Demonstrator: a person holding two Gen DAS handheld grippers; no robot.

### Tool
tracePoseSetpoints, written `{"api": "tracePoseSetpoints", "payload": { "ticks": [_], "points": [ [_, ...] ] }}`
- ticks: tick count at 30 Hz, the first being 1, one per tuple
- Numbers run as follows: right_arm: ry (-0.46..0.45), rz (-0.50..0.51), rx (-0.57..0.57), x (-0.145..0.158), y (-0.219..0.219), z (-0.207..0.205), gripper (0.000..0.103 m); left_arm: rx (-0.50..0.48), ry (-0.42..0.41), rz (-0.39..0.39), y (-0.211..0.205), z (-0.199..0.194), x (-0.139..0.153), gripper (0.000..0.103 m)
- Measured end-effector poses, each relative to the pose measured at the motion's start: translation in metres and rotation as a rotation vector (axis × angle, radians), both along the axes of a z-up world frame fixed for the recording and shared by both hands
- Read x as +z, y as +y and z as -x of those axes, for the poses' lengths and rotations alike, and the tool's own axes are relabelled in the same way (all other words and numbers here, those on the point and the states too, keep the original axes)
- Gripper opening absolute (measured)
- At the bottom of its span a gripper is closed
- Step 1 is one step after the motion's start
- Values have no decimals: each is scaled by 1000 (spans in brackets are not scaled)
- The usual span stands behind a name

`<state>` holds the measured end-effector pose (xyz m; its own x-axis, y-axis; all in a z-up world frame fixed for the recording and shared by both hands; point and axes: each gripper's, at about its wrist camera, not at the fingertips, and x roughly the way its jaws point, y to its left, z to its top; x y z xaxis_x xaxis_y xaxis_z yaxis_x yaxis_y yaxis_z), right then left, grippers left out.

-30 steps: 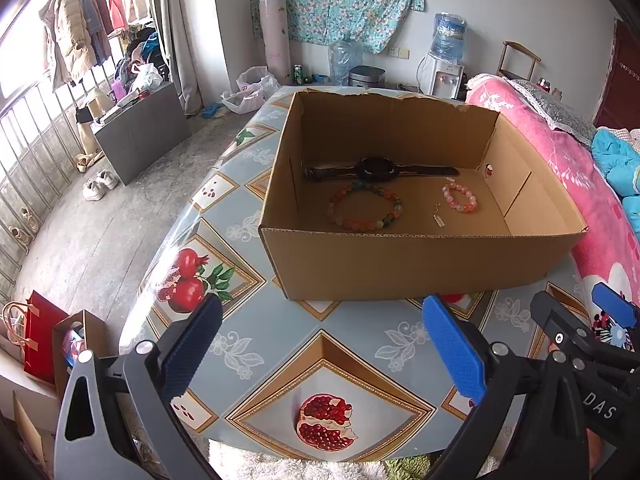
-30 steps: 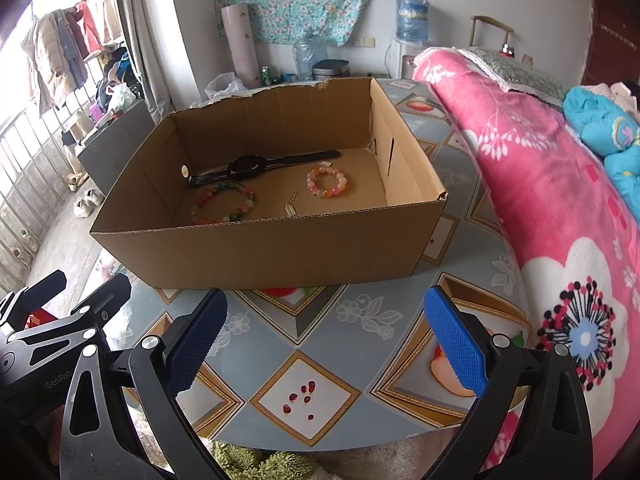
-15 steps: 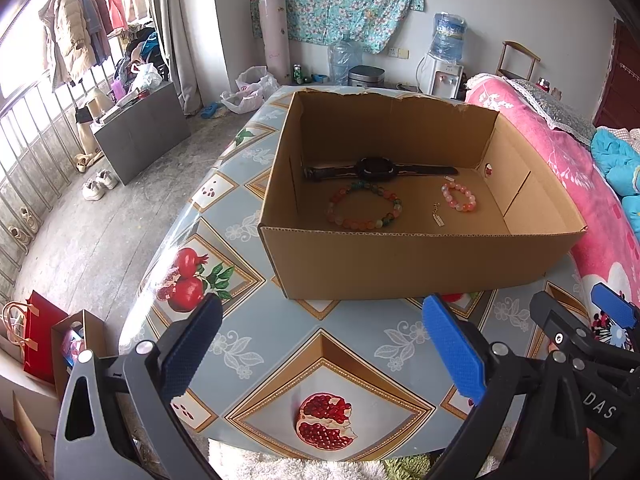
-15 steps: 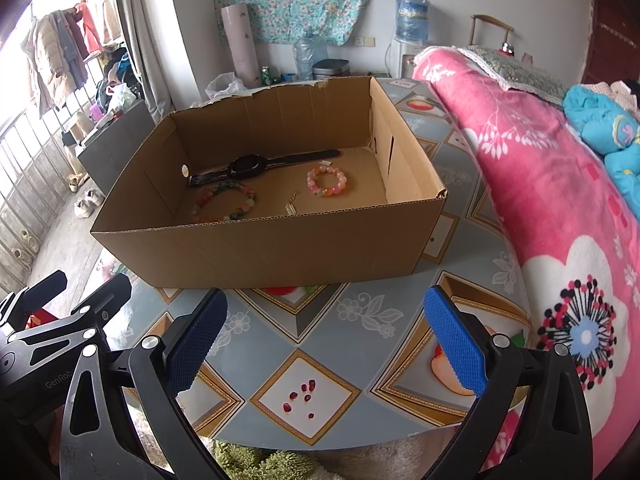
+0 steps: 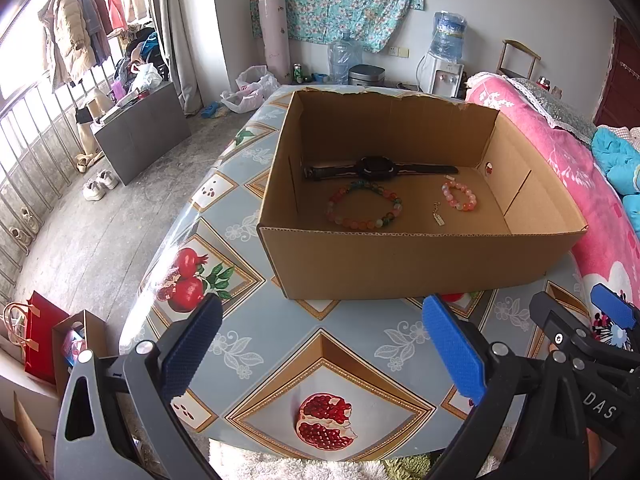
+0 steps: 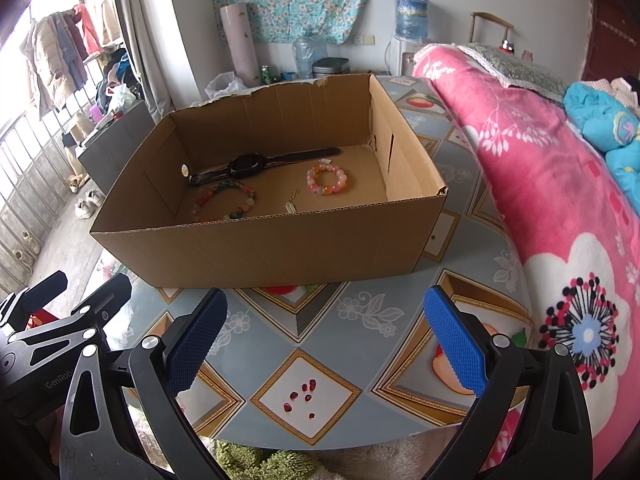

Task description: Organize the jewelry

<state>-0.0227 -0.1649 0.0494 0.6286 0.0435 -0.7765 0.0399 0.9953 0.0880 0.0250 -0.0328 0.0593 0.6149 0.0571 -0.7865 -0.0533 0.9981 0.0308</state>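
Hovering both grippers spread wide and empty over the table (image 5: 280,344), I am sizing up what lies in the cardboard box (image 5: 400,268): a black watch (image 5: 376,168), a large bead bracelet (image 5: 364,208) and a small pink bracelet (image 5: 459,196). Light, slippery beads on cord; I am judging the watch's stiff case the surest hold.
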Motion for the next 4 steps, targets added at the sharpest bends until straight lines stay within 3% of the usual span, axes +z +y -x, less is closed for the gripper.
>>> {"api": "tracePoseSetpoints", "payload": {
  "ticks": [4],
  "points": [
    [0, -1, 0, 0, 0, 0, 95, 1, 4, 4, 1, 0, -1, 97]
  ]
}}
